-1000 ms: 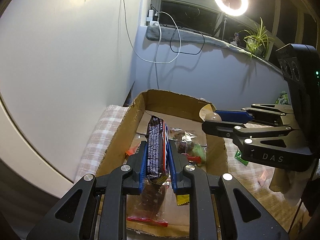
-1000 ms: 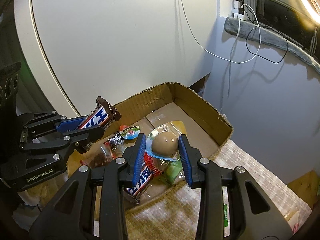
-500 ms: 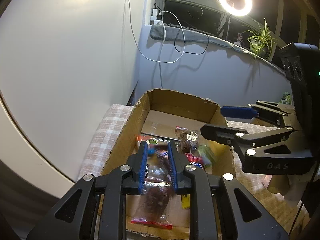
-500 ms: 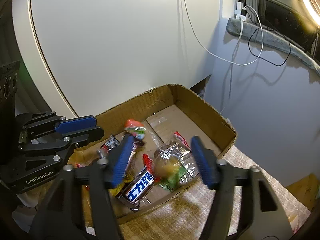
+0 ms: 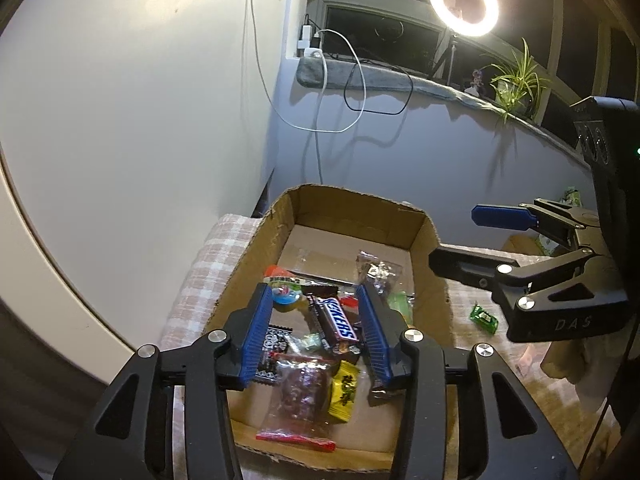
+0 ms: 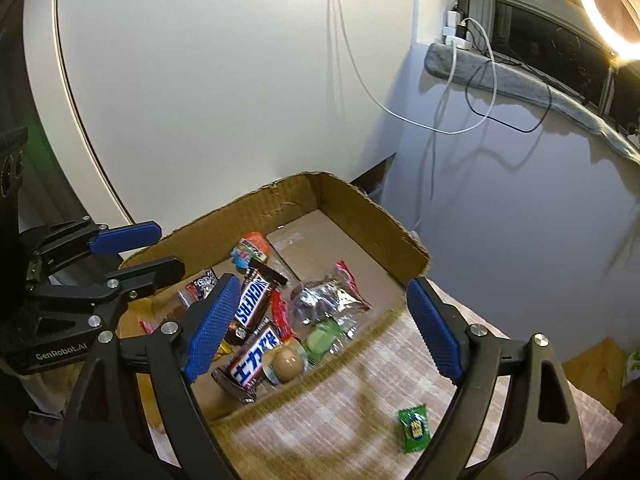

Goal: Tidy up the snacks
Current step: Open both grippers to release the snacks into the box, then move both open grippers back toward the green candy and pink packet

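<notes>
A cardboard box point(image 5: 360, 202) point(image 6: 360, 200) holds several snacks. A Snickers bar point(image 5: 338, 324) point(image 6: 252, 300) lies loose among them, beside a second bar with blue lettering point(image 6: 254, 356). A wrapped brown egg point(image 6: 288, 362) rests by the box's near wall. My left gripper point(image 5: 311, 290) point(image 6: 168, 246) hovers over the box with its jaws opening, and nothing is pinched between them. My right gripper point(image 6: 323, 282) point(image 5: 454, 236) stands above the box's near edge, its jaws also opening wide and empty.
A small green candy point(image 6: 414, 428) point(image 5: 484, 318) lies on the checked tablecloth point(image 6: 360, 400) outside the box. A jelly cup point(image 5: 284, 294), a yellow sachet point(image 5: 344, 394) and a clear bag of dark snacks point(image 5: 302, 400) sit inside. White panel and grey wall stand behind.
My left gripper let go of the Snickers bar and my right let go of the wrapped egg. Both dropped into the box, and both pairs of jaws spread apart.
</notes>
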A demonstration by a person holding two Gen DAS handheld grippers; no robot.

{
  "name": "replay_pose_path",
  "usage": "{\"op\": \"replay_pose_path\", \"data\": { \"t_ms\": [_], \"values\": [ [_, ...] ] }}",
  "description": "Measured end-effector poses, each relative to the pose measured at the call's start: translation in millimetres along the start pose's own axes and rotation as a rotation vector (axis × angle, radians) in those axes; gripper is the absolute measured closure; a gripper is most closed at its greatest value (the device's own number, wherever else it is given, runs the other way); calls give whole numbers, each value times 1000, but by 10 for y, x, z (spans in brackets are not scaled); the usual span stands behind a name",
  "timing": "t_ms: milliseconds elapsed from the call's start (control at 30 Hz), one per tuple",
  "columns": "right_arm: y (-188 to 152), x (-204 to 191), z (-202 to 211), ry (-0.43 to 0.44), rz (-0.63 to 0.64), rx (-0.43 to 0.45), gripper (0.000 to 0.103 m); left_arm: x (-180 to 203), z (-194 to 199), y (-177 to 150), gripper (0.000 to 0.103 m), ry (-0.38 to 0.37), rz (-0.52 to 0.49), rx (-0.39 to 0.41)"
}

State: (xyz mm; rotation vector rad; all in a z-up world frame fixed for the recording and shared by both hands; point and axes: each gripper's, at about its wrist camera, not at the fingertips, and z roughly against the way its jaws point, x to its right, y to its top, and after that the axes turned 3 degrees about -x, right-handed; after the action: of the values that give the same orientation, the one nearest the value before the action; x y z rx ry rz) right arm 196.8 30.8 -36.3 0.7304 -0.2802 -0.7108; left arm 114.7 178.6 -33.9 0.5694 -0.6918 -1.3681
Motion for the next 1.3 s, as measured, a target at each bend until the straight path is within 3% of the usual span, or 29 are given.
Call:
{"op": "replay_pose_path", "data": {
  "t_ms": [333, 667, 867, 967, 1067, 1300],
  "values": [
    [-288, 399, 452, -26, -68, 19, 16, 310, 83, 11, 60, -55, -28, 12],
    [-881, 762, 672, -25, -111, -50, 16, 886, 50, -21, 60, -144, -103, -5],
    [-1216, 849, 591, 76, -49, -148, 18, 1206, -7, -98, 60, -197, -142, -41],
    [-1325, 840, 510, 147, -1, -193, 32, 1346, -65, -150, 61, -217, -153, -68],
    [-1399, 841, 431, 195, 32, -223, 39, 1474, -165, -205, 63, -240, -155, -111],
    [-1480, 925, 292, 295, 43, -249, 39, 1601, -471, -278, 63, -277, -102, -209]
  ]
}}
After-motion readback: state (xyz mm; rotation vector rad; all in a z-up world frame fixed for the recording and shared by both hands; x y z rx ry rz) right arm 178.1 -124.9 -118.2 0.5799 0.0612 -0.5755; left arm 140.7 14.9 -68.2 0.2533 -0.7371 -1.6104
